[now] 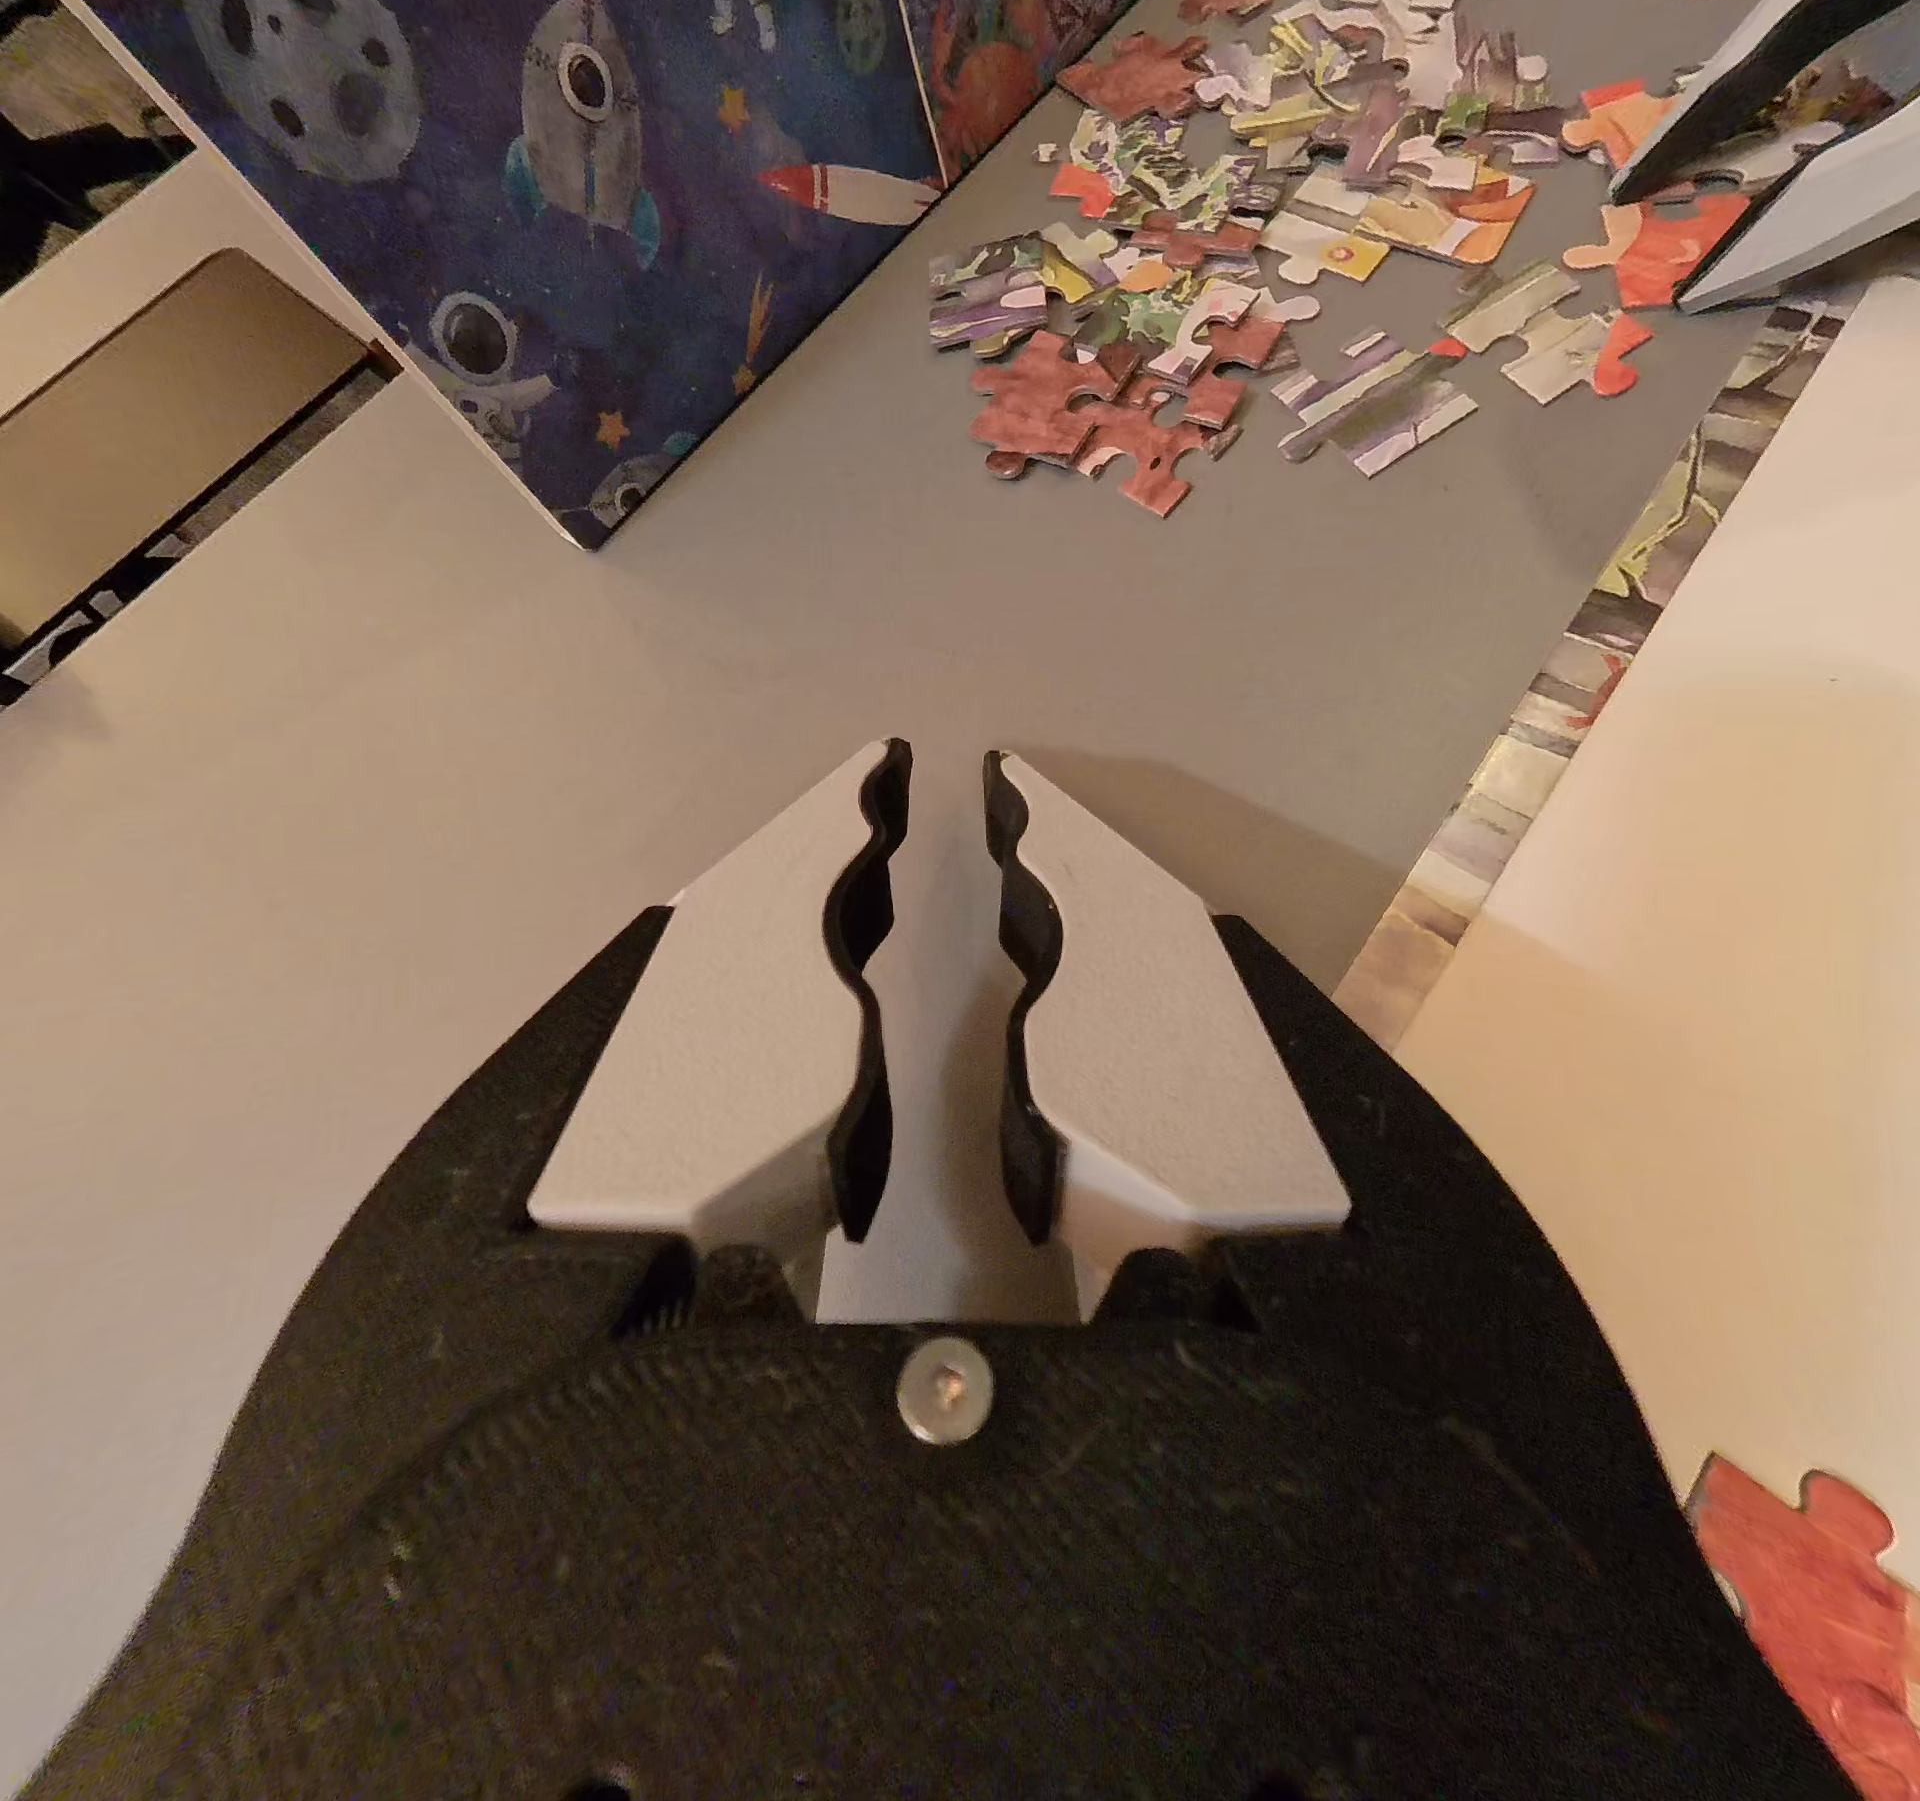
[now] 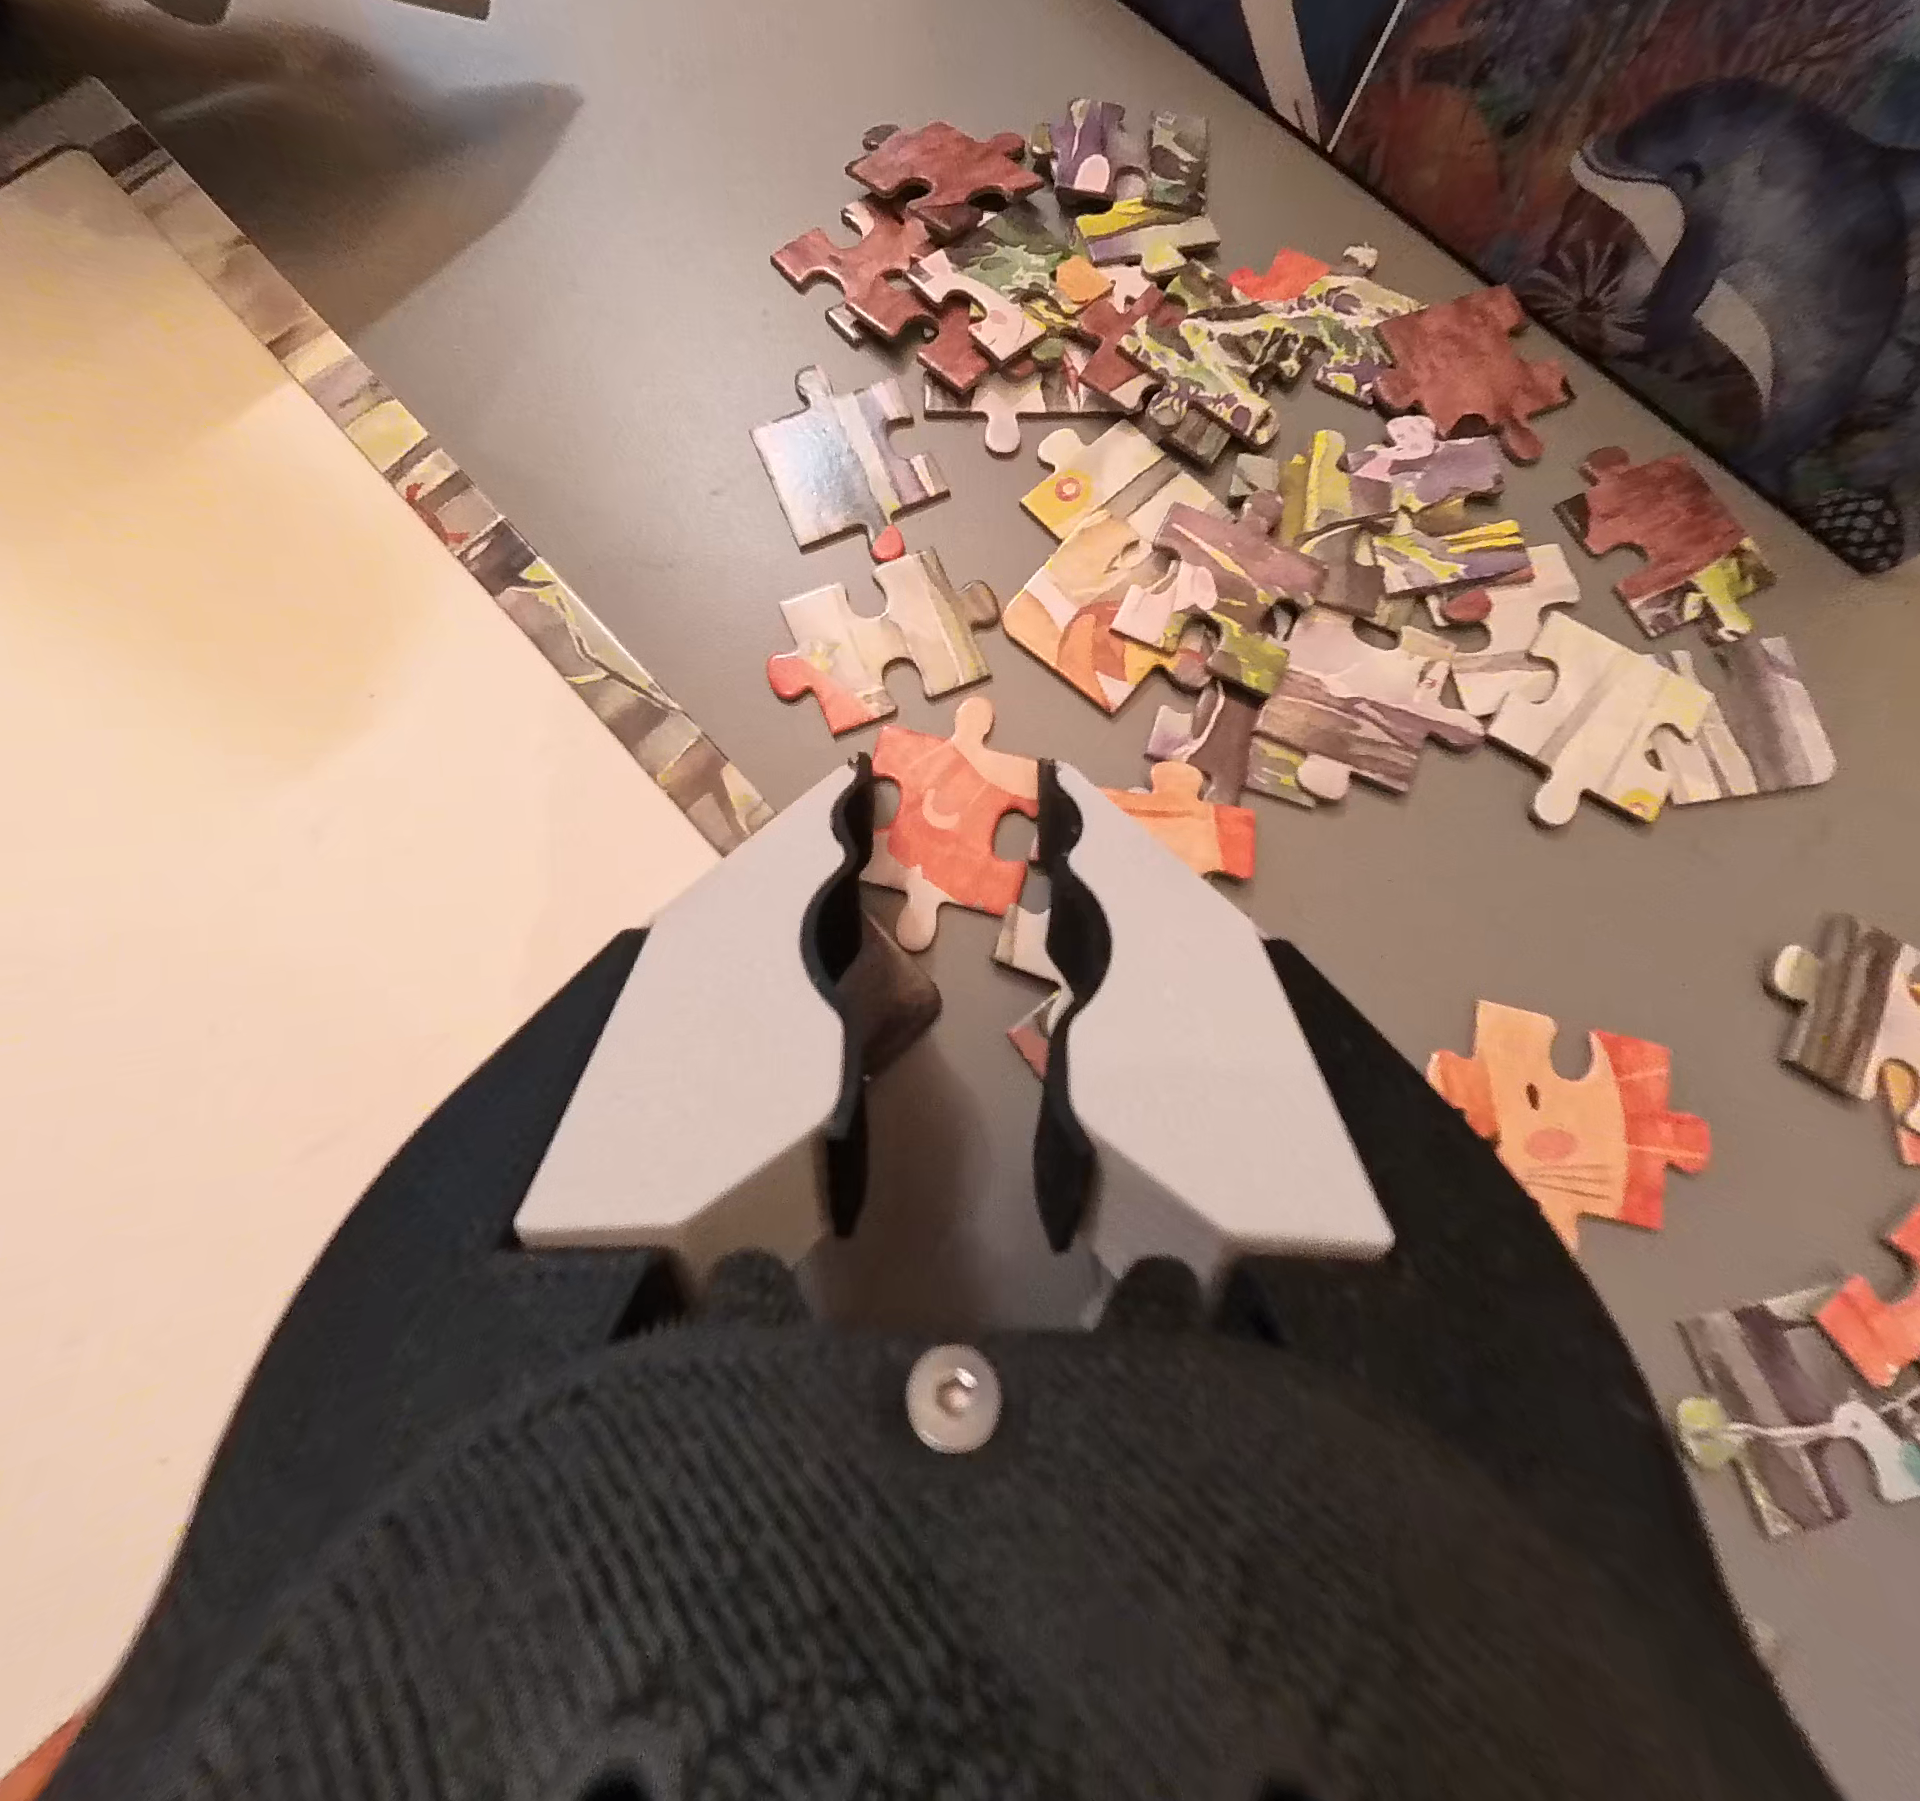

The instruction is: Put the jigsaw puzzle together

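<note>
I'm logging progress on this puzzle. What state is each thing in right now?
left gripper: open, empty, over bare table.
right gripper: open, empty, over an orange piece.
puzzle tray: flat, its cream middle shows no pieces.
loose pieces: unassembled heap, picture side up, some overlapping.
cat-face piece: lying apart, face up.
space-print box: standing beside the heap.

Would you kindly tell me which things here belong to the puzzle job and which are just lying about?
For the job:
- loose pieces
- puzzle tray
- orange piece under the right claw
- left claw

Lying about:
- space-picture box
- chair
</note>
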A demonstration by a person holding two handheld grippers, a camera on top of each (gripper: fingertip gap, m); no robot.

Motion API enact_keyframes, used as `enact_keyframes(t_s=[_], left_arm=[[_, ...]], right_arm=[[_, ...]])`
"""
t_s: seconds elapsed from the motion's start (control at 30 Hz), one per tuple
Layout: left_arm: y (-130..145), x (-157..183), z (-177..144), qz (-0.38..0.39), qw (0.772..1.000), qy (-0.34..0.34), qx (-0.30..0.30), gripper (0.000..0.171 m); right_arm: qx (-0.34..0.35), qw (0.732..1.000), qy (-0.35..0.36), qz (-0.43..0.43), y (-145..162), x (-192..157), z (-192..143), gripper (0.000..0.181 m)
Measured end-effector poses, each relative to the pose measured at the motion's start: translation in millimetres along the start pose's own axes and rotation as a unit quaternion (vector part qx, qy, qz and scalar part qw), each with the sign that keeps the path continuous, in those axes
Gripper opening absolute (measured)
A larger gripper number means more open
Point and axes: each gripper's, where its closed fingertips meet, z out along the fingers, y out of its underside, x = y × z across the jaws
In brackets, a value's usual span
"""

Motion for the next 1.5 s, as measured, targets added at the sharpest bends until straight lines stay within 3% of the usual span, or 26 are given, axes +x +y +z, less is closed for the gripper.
enact_keyframes(t_s=[0.2,0.27,0.43,0.57,0.8,1.1,1.5], left_arm=[[0,0,0,0.000,1.000,0.000,0.000,0.012],[0,0,0,0.000,1.000,0.000,0.000,0.012],[0,1,1,0.003,1.000,-0.001,-0.002,0.013],[0,1,0,0.004,1.000,-0.001,-0.002,0.012],[1,2,2,0.011,1.000,-0.004,-0.008,0.013],[1,1,2,0.010,1.000,-0.004,-0.008,0.013],[2,2,3,0.016,1.000,-0.007,-0.014,0.013]], right_arm=[[0.021,1.000,-0.002,-0.012,-8,-2,-6,0.030],[0.045,0.999,-0.009,-0.022,-17,-8,-11,0.008],[0.088,0.995,-0.026,-0.034,-36,-23,-20,0.020],[0.097,0.995,0.014,-0.028,-37,-3,-30,0.019],[0.127,0.991,-0.005,0.049,-31,22,-47,0.022],[0.076,0.997,0.031,0.008,-19,23,-37,0.023],[0.194,0.971,0.126,0.055,-30,84,-111,0.024]])
